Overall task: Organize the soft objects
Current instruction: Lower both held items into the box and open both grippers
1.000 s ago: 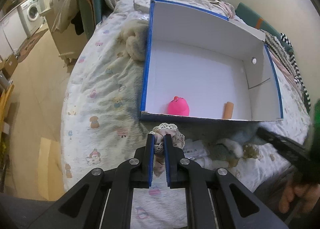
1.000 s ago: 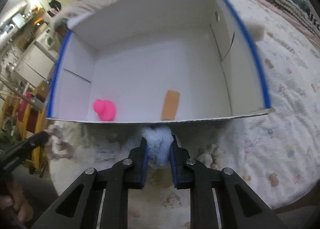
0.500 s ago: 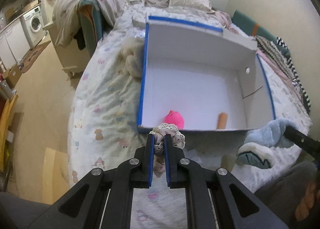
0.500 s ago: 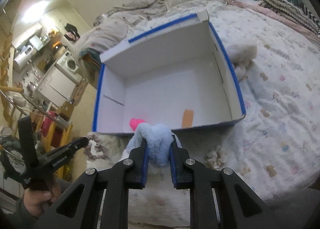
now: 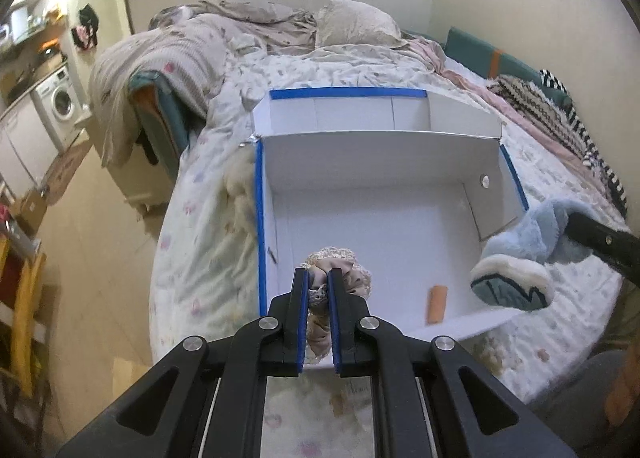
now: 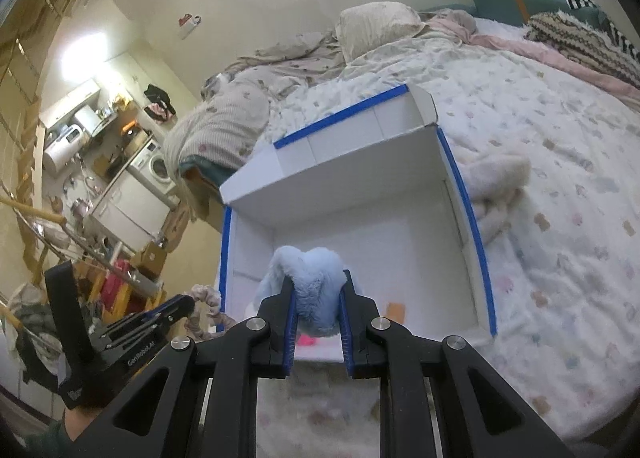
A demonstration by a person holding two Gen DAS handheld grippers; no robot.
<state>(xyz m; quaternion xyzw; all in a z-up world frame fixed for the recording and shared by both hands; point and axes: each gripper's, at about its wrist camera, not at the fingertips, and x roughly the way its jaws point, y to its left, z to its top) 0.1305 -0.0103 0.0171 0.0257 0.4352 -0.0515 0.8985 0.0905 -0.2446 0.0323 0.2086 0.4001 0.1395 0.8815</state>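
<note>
Clamped tight, the left gripper [image 5: 318, 282] pinches a beige scrunchie [image 5: 340, 270] and holds it in the air over the near left part of the white box [image 5: 360, 153], whose rim is taped blue. On the box floor lies a small orange piece [image 5: 437, 304]. Further right, the right gripper [image 6: 318, 298] squeezes a fluffy blue slipper [image 6: 312, 286] between its pads, lifted above the box's near edge. Beside the box on the bed [image 6: 560, 177] lies a cream fluffy thing [image 6: 496, 181].
</note>
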